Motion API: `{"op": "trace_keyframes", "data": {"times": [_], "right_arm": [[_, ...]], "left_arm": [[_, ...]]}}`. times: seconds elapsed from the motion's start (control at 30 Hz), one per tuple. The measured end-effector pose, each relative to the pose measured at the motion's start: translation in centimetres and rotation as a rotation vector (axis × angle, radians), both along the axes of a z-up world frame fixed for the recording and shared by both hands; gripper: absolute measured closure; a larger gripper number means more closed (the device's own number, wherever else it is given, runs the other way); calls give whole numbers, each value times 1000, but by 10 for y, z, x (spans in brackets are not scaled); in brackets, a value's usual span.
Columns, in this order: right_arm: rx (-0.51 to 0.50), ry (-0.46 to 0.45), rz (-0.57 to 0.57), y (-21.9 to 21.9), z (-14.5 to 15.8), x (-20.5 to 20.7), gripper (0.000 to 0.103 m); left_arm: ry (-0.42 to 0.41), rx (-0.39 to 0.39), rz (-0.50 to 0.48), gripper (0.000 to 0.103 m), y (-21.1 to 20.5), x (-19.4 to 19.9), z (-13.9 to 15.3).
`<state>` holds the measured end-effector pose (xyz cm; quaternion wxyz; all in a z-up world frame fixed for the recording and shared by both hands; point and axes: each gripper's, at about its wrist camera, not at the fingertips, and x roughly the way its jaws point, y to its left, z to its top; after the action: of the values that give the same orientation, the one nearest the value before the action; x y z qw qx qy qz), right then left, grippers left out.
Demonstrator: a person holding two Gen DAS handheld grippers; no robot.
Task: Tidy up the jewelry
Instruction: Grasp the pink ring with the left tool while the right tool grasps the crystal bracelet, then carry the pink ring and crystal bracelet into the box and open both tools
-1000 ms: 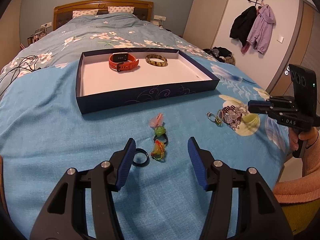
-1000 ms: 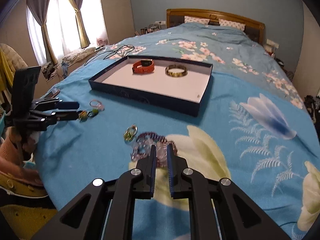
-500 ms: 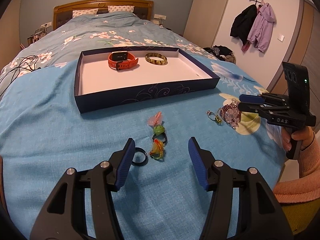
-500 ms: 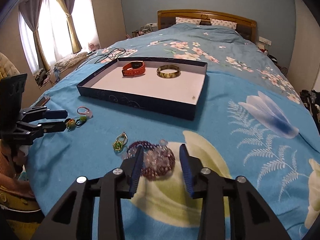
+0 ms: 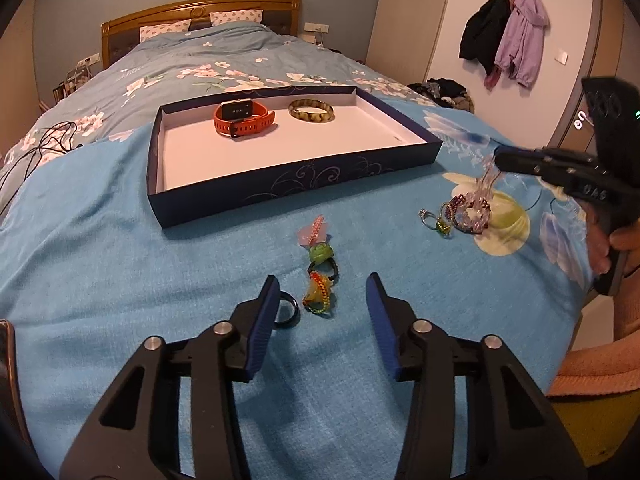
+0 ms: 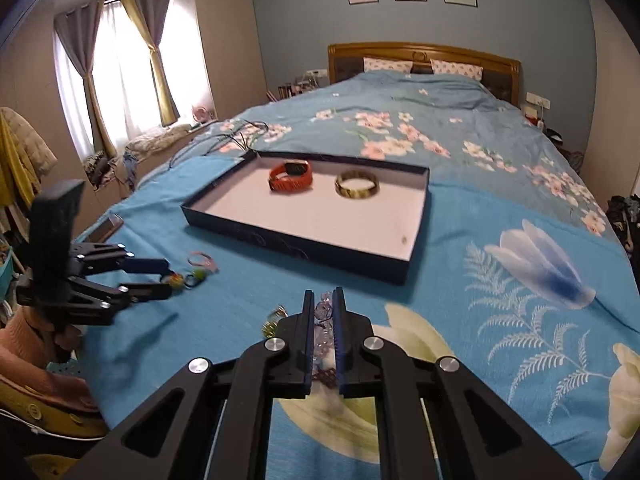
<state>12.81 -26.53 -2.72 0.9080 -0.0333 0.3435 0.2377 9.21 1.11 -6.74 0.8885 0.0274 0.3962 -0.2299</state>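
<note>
A dark blue tray on the bed holds an orange watch and a mottled bangle. My right gripper is closing, its pads pressing a clear and purple bead bracelet that trails up from a bead pile. My left gripper hovers with its jaws closing around an orange-green ring, pads clear of it. A black ring lies by its left finger. A green ring and a pink one lie ahead.
A small ring with a green charm lies left of the bead pile. Black cables sprawl on the quilt left of the tray. A phone rests near the bed's edge. Coats hang on the wall.
My right gripper opened over the bead pile, then shut on a bracelet and rose a little, pulling beads up. My left jaws narrowed around the orange-green ring.
</note>
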Motion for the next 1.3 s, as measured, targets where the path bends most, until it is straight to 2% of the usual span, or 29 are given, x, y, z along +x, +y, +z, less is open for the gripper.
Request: {"op": "trace_keyframes", "data": {"times": [0.1,0.4,0.5,0.67,0.8,1.0,1.3], "right_arm": [[15,-9,11,3,4,-1,96],[62,-11,23,6,7,-1,96],[70,-17,25,9,10,1,96],[77,-27,30,12,14,4,96],[90,-32,35,12,16,7,96],[105,-35,46,17,19,14,96],[121,-59,50,21,29,29,96]], "left_arm": [[-13,17,-4,63,-1,2,2],[-27,5,-7,65,-2,19,9],[-19,4,-17,70,-10,30,11],[30,-1,-19,90,-16,47,5],[57,-8,-6,98,-14,53,0],[49,-37,18,99,-9,56,5],[5,-85,20,99,-2,58,28]]}}
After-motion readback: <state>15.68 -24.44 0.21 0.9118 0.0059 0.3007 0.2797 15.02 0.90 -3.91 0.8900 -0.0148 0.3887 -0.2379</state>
